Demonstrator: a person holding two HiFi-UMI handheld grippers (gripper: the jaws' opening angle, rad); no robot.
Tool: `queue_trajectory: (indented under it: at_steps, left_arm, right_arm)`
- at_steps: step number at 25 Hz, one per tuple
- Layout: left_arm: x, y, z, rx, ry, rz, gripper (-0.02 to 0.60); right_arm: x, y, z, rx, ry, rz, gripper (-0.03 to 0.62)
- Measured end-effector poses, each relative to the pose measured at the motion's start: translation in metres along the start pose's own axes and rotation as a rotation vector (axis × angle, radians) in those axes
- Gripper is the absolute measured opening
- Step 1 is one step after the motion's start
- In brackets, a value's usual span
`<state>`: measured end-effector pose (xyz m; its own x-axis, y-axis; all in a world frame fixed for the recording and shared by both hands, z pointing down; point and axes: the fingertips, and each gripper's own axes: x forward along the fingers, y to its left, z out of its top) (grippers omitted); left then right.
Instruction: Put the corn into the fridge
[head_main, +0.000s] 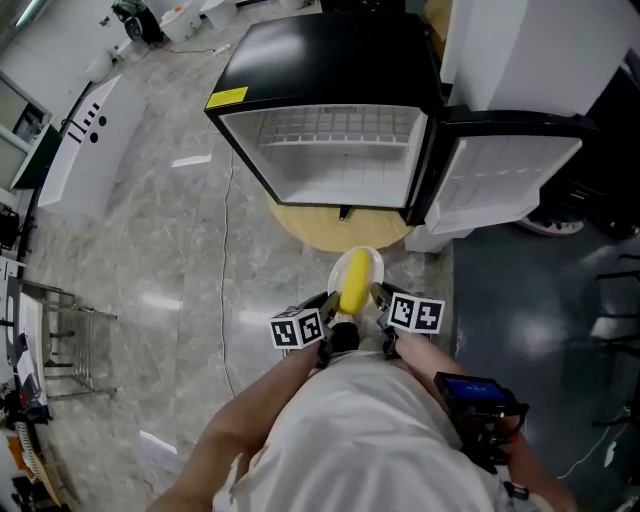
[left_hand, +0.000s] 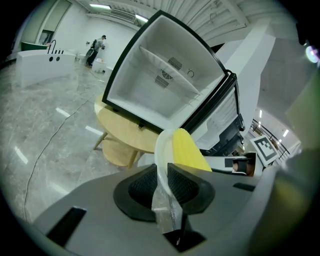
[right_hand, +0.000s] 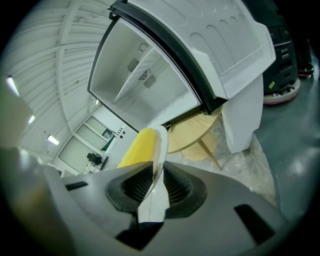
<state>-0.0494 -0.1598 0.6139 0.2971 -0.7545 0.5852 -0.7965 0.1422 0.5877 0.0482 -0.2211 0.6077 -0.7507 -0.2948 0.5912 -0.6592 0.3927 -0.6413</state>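
Both tools are clamped on the white plate (head_main: 368, 261) — your left gripper (left_hand: 162, 186) pinches its left rim and your right gripper (right_hand: 152, 189) its right rim. The corn (head_main: 352, 282) lies loose along the plate's middle, between the two grips and apparently touching neither. Keep the plate level and move both hands as one, or the cob may roll off the far edge. Ahead, the fridge (head_main: 340, 170) stands open on the round table (head_main: 320, 226) — aim for its bare floor.
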Motion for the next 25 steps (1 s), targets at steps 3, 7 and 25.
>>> queue_trajectory:
  at_steps: [3,7,25]
  left_arm:
    - [0.01,0.005,0.01,0.0,0.008,-0.013,0.066]
    - [0.023,0.01,0.023,-0.001,0.013,-0.012,0.066]
    - [0.047,0.066,0.07,-0.101,-0.023,0.055,0.066]
  right_arm:
    - [0.009,-0.003,0.009,-0.002,0.006,-0.012,0.071]
    - [0.023,-0.008,0.023,-0.003,0.021,-0.027,0.071]
    - [0.104,0.007,0.063,-0.092,0.113,0.028,0.071]
